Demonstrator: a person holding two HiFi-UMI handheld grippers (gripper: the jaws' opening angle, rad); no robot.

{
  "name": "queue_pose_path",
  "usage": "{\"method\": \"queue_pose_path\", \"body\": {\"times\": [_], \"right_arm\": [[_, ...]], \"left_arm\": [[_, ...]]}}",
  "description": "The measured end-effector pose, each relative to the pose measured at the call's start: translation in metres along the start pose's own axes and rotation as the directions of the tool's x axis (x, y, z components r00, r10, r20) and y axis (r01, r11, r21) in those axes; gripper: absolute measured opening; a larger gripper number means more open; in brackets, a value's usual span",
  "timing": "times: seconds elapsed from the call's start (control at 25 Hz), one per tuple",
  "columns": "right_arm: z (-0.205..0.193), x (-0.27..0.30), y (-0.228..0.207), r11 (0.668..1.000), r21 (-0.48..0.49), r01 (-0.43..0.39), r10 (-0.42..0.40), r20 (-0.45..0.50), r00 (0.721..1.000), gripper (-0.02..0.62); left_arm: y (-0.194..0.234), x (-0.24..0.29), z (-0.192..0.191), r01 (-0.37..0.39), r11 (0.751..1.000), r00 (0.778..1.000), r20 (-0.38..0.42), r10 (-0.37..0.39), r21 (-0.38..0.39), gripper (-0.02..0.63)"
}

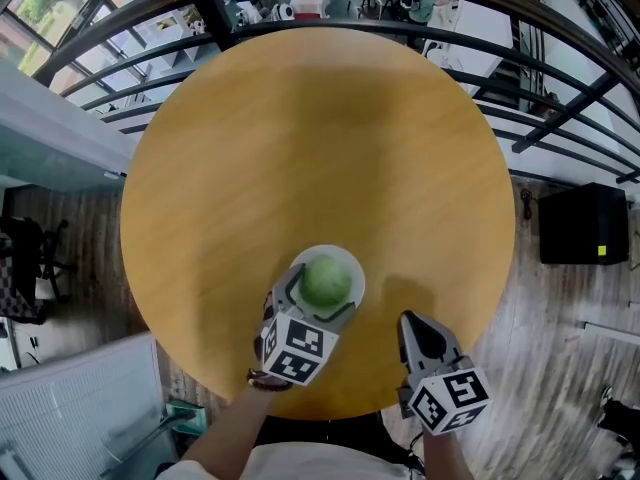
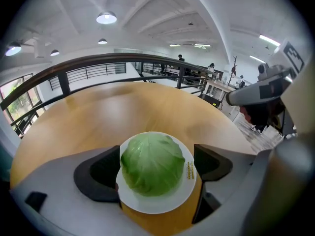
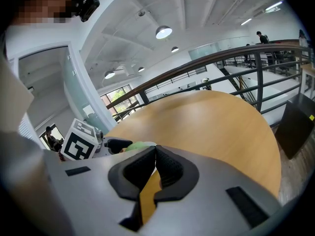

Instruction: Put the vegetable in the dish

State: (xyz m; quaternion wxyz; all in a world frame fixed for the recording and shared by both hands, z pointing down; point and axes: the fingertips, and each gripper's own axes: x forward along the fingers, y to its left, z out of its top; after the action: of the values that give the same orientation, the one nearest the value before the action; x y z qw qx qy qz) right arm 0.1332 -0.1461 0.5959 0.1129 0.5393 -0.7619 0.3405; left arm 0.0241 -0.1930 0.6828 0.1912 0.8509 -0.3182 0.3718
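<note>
A green cabbage (image 1: 325, 280) sits in a small white dish (image 1: 347, 261) near the front edge of the round wooden table (image 1: 320, 148). My left gripper (image 1: 318, 296) is open, its jaws spread wide on either side of the dish and cabbage. In the left gripper view the cabbage (image 2: 152, 163) fills the dish (image 2: 157, 205) between the jaws of the left gripper (image 2: 156, 167). My right gripper (image 1: 410, 320) hovers just right of the dish, shut and empty. In the right gripper view the right gripper (image 3: 155, 150) has its pads pressed together, and a sliver of cabbage (image 3: 140, 144) shows behind.
A curved black railing (image 1: 560, 78) rings the table on the far side. A black box (image 1: 585, 223) stands on the wooden floor at the right. A white panel (image 1: 80, 408) lies at the lower left. The table's front edge is close under both grippers.
</note>
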Motion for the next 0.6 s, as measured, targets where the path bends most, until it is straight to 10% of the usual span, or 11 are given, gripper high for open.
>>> {"method": "queue_pose_path", "body": {"times": [0.6], "right_arm": [[0.022,-0.039,0.051,0.990,-0.130,-0.059,0.061,0.009,0.998,0.025]], "left_arm": [[-0.026,-0.095,0.015,0.019,1.000,0.999,0.047,-0.019,-0.011,0.468]]}}
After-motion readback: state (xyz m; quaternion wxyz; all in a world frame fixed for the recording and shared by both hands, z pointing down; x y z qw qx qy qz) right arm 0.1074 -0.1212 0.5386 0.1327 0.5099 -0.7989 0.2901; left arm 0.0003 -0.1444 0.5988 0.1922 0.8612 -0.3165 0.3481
